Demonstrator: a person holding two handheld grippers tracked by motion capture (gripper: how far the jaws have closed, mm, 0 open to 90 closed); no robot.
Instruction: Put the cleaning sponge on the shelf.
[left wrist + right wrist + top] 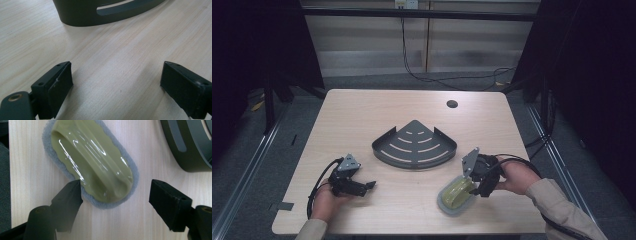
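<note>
Now the spread right gripper [479, 182] hovers at the scrubber's [455, 194] near end, its long handle running away beyond the jaws.

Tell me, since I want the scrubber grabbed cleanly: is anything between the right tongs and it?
Nothing visible is. The right tongs are open directly over the near end of the green scrubber, one jaw at its edge. The dark corner rack sits off to the side, apart from the scrubber.
</note>
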